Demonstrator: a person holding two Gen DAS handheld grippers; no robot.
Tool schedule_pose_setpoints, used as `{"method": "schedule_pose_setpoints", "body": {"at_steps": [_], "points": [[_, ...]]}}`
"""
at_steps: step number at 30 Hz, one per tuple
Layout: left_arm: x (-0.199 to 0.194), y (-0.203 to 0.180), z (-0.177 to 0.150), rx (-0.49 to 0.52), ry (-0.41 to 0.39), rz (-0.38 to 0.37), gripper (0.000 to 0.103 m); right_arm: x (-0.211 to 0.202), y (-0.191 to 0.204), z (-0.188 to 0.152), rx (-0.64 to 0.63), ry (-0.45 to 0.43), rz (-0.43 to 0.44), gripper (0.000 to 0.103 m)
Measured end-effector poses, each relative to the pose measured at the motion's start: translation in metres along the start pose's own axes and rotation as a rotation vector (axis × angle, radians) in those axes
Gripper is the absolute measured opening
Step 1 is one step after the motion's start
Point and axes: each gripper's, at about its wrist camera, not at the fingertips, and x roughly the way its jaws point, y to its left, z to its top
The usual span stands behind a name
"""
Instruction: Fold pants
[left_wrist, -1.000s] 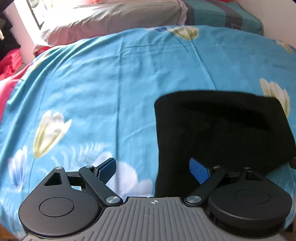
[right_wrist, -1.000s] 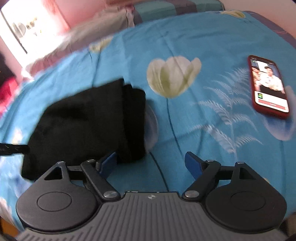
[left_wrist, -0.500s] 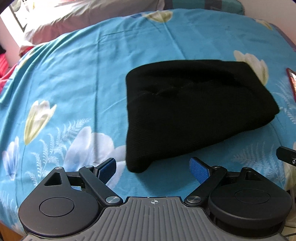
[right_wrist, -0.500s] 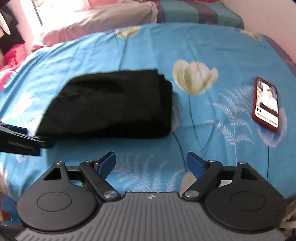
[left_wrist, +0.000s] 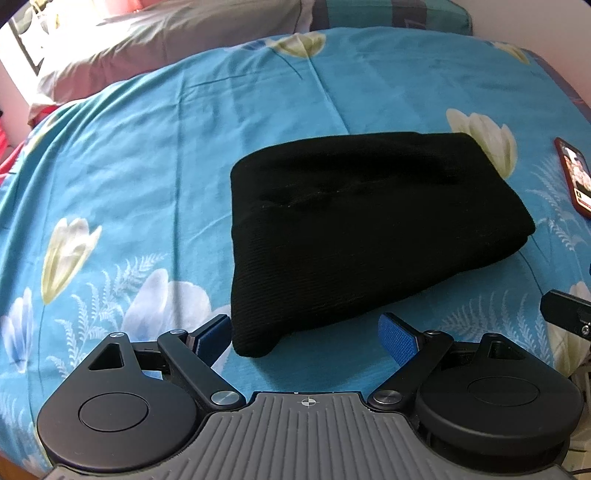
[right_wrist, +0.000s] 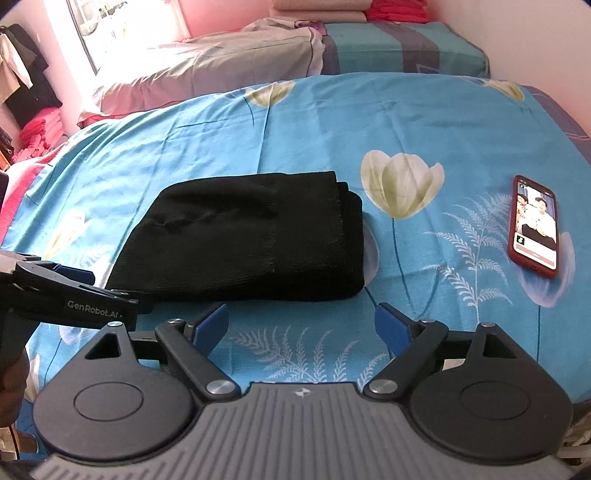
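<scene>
The black pants (left_wrist: 351, 236) lie folded in a compact stack on the blue flowered bedsheet (left_wrist: 147, 177); they also show in the right wrist view (right_wrist: 251, 236). My left gripper (left_wrist: 306, 336) is open and empty, just short of the stack's near corner. It shows from the side in the right wrist view (right_wrist: 74, 291). My right gripper (right_wrist: 301, 325) is open and empty, held back from the stack's near edge over the sheet.
A red-cased phone (right_wrist: 533, 225) lies screen up on the sheet right of the pants, also in the left wrist view (left_wrist: 576, 177). Grey pillows (right_wrist: 221, 66) and a striped cover (right_wrist: 399, 48) lie at the bed's far end. Red clothes (right_wrist: 40, 133) are piled at left.
Both grippers have drawn back from the folded pants, so the whole stack now shows. Both stay open and empty.
</scene>
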Motion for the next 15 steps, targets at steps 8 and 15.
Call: {"method": "schedule_pose_setpoints", "body": {"at_steps": [8,15], "points": [[0.002,0.0,-0.001,-0.008,0.021,-0.011,0.103,0.003,0.007,-0.001,-0.018,0.006,0.012,0.089],[0.002,0.001,-0.001,-0.01,0.017,-0.013,0.103,0.005,0.011,0.0,-0.022,0.01,0.015,0.089]]}}
